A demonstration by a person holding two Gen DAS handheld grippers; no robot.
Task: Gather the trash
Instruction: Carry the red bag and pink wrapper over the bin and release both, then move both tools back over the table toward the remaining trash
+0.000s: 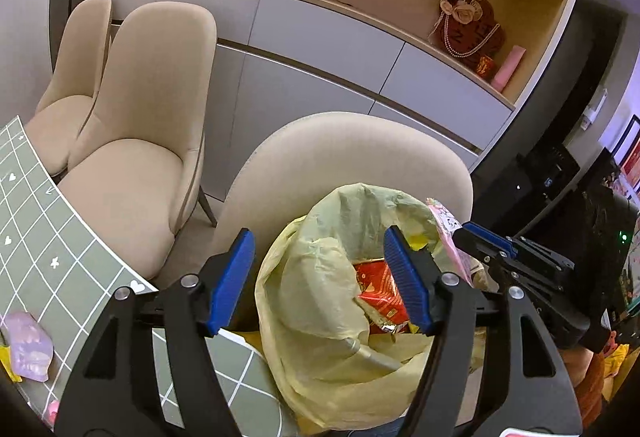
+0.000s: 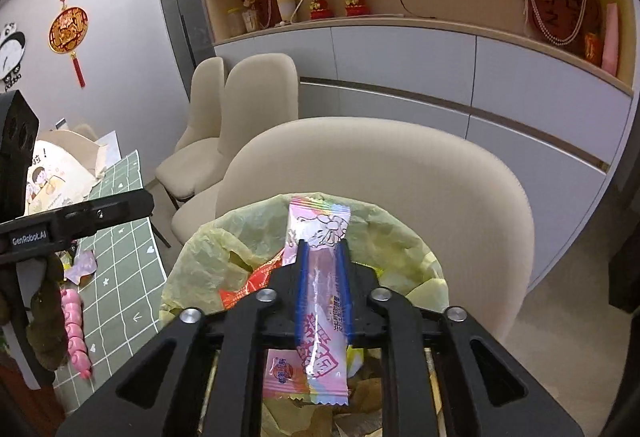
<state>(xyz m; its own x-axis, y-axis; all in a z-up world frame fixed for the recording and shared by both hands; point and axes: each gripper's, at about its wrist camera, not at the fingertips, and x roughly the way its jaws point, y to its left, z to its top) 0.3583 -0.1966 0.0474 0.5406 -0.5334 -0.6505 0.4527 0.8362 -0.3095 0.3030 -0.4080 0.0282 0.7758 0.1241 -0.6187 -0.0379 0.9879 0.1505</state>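
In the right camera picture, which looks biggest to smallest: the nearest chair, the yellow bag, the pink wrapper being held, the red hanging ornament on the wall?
1. Nearest chair
2. Yellow bag
3. Pink wrapper
4. Red ornament

The wrapper sits close to the lens and the ornament far away, so their true sizes are uncertain.

Beige chairs (image 2: 376, 173) face grey cabinets (image 2: 440, 77) under shelves.

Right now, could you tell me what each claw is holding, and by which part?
The right claw grips a pink wrapper around its middle, over the bag. The left claw is open, holding nothing.
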